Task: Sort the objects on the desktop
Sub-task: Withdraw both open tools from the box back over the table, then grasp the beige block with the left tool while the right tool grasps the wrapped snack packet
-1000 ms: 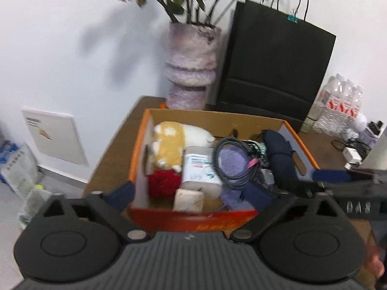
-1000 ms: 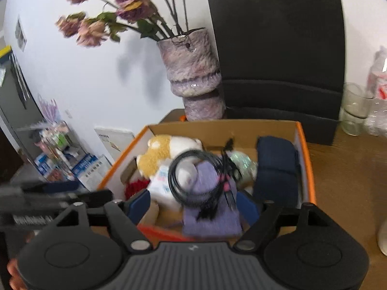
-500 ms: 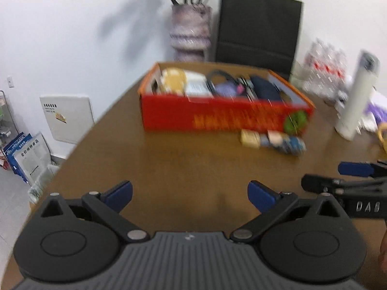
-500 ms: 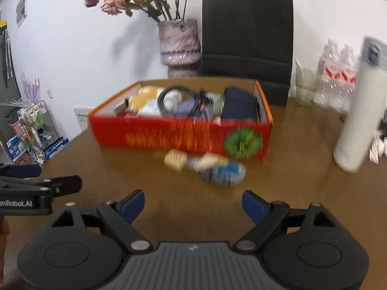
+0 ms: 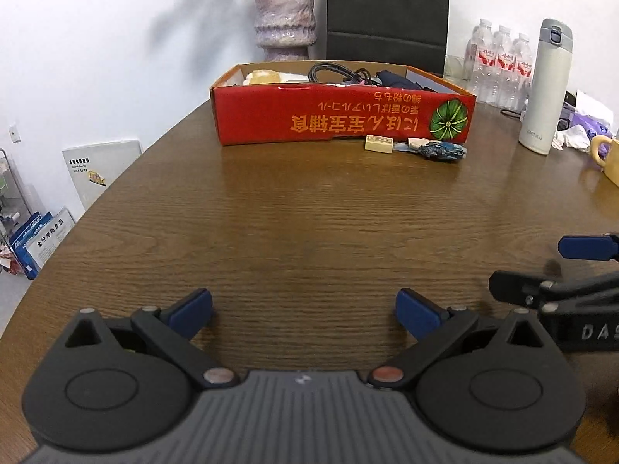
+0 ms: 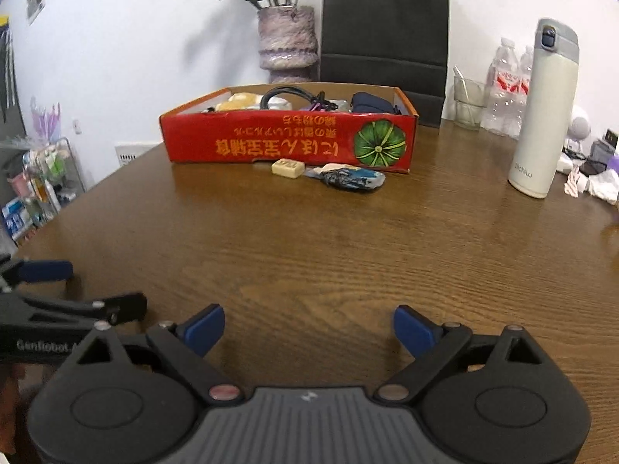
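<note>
The left gripper [image 5: 303, 309] is hovering low over the near part of the brown wooden desk [image 5: 309, 212], its blue-tipped fingers [image 5: 191, 307] spread wide with nothing between them. Beside it, the right gripper [image 6: 309, 326] is likewise sitting released and empty over the desk, well short of everything else. Farther back, a red cardboard box [image 6: 288, 143] with a green pumpkin picture is standing on the desk, holding a yellow-and-white plush toy [image 6: 241, 100], a coiled black cable [image 6: 288, 94] and a dark navy pouch [image 6: 369, 102]. Just in front of the box's near wall, a cream mahjong tile [image 6: 287, 168] is lying on the desk, and just to its right a crinkled blue-and-black wrapper [image 6: 354, 178] is lying beside it. Behind the box, a purple vase [image 6: 287, 38] with dried flowers and a black paper bag [image 6: 385, 29] are standing against the wall. Toward the right, a white thermos [image 6: 543, 116] is standing upright, with water bottles [image 6: 508, 85] behind it.
</note>
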Action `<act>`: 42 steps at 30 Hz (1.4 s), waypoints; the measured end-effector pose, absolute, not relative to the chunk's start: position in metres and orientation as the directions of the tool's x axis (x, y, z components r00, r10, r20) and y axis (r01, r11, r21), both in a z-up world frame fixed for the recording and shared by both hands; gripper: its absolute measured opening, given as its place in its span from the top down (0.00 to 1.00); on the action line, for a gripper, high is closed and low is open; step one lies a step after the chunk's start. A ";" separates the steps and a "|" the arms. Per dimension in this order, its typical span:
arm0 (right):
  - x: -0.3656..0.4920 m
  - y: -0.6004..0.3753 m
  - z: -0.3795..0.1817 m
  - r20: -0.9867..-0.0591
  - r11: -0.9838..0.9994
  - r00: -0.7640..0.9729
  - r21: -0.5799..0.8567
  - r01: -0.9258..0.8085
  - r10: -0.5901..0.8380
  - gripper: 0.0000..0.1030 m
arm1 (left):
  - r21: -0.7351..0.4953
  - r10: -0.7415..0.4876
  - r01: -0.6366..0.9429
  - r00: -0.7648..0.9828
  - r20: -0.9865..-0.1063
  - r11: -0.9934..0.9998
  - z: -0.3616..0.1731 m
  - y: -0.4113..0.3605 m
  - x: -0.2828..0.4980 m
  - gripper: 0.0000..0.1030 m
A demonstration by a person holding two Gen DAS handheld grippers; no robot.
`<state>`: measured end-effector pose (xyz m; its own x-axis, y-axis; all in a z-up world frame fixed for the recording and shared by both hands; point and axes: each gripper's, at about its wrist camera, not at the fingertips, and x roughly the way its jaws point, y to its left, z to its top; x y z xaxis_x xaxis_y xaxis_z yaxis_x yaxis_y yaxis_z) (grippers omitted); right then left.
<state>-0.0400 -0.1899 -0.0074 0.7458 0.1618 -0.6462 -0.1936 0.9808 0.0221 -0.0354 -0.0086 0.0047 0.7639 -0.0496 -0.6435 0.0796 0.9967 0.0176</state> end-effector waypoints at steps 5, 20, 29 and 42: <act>-0.046 -0.185 -0.010 -0.625 0.981 0.770 -0.039 -0.192 0.126 0.08 | 0.009 -0.056 0.080 0.771 -0.635 0.997 0.003 -0.007 -0.036 0.00; -0.021 -0.204 0.006 -0.569 0.962 0.789 0.015 -0.272 0.232 0.09 | -0.029 -0.089 0.090 0.798 -0.596 0.996 0.025 -0.007 -0.010 0.00; 0.105 -0.201 0.013 -0.583 0.948 0.782 -0.058 -0.314 0.223 0.31 | 0.028 -0.197 0.266 0.775 -0.600 0.963 0.038 -0.042 0.092 0.00; 0.119 -0.232 -0.005 -0.663 0.957 0.701 0.085 -0.277 0.262 0.87 | 0.026 -0.205 0.282 0.754 -0.624 0.959 0.014 -0.078 0.157 0.25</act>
